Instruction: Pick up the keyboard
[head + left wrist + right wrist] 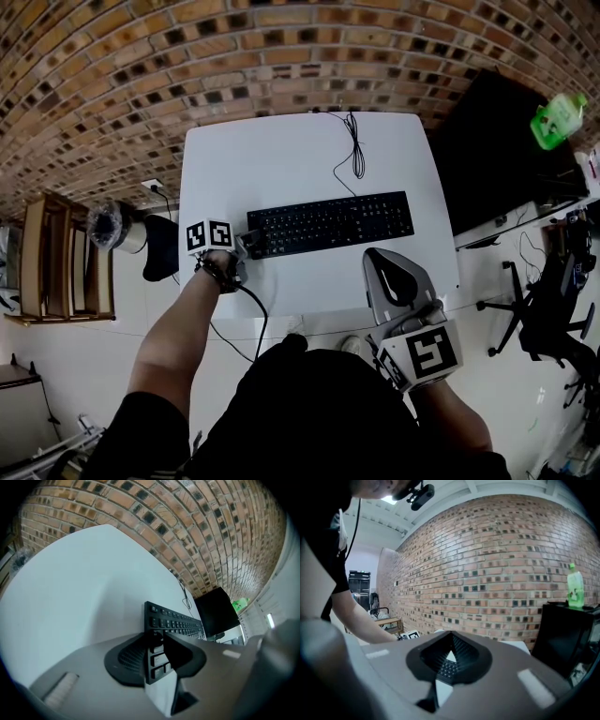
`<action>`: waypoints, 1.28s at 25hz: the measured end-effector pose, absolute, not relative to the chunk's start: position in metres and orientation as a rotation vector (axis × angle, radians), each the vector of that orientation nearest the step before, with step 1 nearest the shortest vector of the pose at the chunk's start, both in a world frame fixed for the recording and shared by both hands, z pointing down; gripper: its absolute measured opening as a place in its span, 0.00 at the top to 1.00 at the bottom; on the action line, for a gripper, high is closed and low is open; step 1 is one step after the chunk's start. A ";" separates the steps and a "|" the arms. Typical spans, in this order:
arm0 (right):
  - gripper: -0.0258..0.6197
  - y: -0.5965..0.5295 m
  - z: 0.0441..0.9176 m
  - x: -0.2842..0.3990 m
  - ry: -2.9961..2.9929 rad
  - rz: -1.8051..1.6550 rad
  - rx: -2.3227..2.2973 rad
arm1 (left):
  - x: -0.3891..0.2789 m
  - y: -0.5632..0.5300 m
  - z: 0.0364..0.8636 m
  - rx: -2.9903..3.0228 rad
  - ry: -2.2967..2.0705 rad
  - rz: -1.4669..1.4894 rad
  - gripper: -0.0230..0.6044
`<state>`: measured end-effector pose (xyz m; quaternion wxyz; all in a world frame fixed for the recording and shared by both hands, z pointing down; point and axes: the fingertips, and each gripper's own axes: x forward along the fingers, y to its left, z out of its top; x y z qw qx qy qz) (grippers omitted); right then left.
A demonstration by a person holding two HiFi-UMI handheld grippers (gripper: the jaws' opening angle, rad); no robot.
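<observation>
The white table (281,159) fills the centre of the head view. The black keyboard (328,223) lies flat across its middle, long axis running left to right in the frame.

The left gripper (250,246) sits at the keyboard's left end. In the left gripper view that end stands between the jaws, one jaw over the outer keys and the other against the edge. The pads appear to bear on it, though how firmly cannot be judged from this angle. The right gripper (380,258), jaws together and empty, hangs over the table's lower right part, apart from the keyboard.

Procedure, as judged from here:
- Confirm a full clamp before any lift.
- A grip at one end leaves the long body free to sag and twist. Raise it slowly and keep it level, or bring the right gripper to the free end.
- The cable (354,150) runs from the rear edge toward the top of the frame and loops there. Lift gently so that it follows without snagging.
</observation>
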<state>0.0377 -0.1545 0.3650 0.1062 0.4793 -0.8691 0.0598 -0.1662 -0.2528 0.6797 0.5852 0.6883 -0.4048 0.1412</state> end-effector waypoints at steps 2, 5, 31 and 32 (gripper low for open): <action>0.96 -0.155 0.368 0.038 -2.554 0.185 1.412 | -0.167 -0.253 0.680 1.603 -0.955 0.338 0.76; 0.96 -0.153 0.374 0.039 -2.537 0.224 1.404 | -0.167 -0.251 0.674 1.610 -0.965 0.328 0.78; 0.54 -0.187 0.599 0.074 -2.239 2.082 1.544 | -0.153 -0.236 0.595 1.632 -0.971 0.354 0.82; 0.53 -0.191 0.604 0.076 -2.234 2.107 1.562 | -0.153 -0.236 0.595 1.631 -0.973 0.358 0.82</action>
